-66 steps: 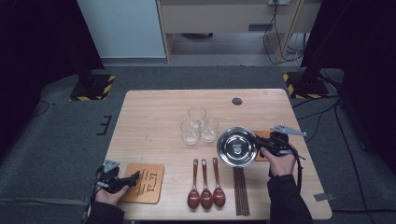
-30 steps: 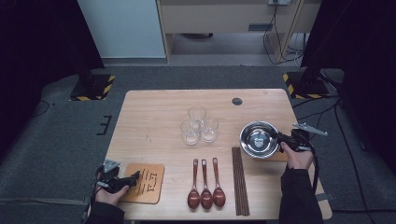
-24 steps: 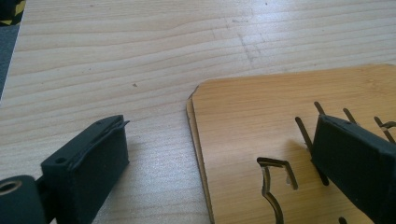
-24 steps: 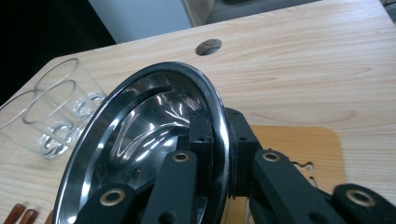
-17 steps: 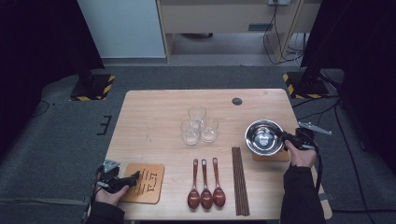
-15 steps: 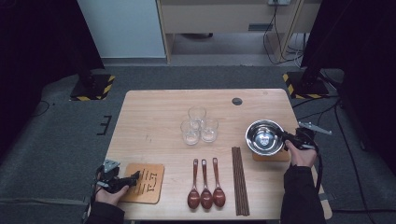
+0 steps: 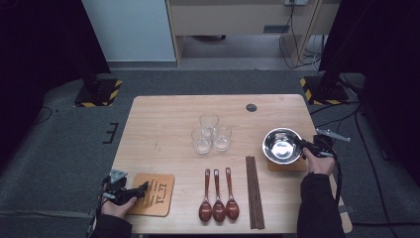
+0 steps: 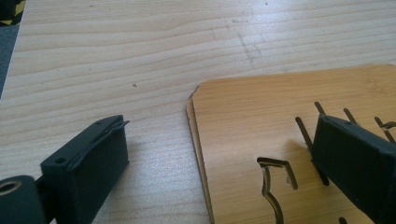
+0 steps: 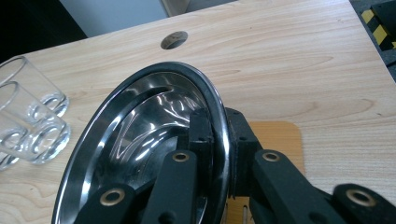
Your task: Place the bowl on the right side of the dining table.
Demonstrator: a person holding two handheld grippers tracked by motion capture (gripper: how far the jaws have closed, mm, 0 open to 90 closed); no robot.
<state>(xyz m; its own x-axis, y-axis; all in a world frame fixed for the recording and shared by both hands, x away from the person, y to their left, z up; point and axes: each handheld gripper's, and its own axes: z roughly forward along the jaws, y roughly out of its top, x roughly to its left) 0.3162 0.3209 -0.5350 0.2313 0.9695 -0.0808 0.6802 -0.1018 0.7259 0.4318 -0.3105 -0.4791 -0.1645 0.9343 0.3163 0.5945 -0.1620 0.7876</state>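
A shiny steel bowl (image 7: pixel 282 145) hangs over a wooden coaster (image 7: pixel 287 165) near the table's right edge; I cannot tell whether it touches the coaster. My right gripper (image 7: pixel 303 145) is shut on the bowl's right rim. In the right gripper view the gripper (image 9: pixel 219 140) pinches the rim of the bowl (image 9: pixel 140 140), one jaw inside and one outside, with the coaster (image 9: pixel 280 140) beneath. My left gripper (image 7: pixel 143 187) rests at the front left, open, over a second cut-out coaster (image 7: pixel 154 194). Its jaws stand wide apart in the left gripper view (image 8: pixel 219 168), one of them above that coaster (image 8: pixel 261 116).
Three small glasses (image 7: pixel 210 133) cluster at mid-table, also seen at the left of the right gripper view (image 9: pixel 32 116). Three brown spoons (image 7: pixel 218 196) and dark chopsticks (image 7: pixel 254 191) lie along the front edge. A round cable hole (image 7: pixel 251 107) sits at the back.
My right gripper has carried the bowl rightward from beside the glasses to above the right coaster, sinking slightly. The left gripper has stayed put.
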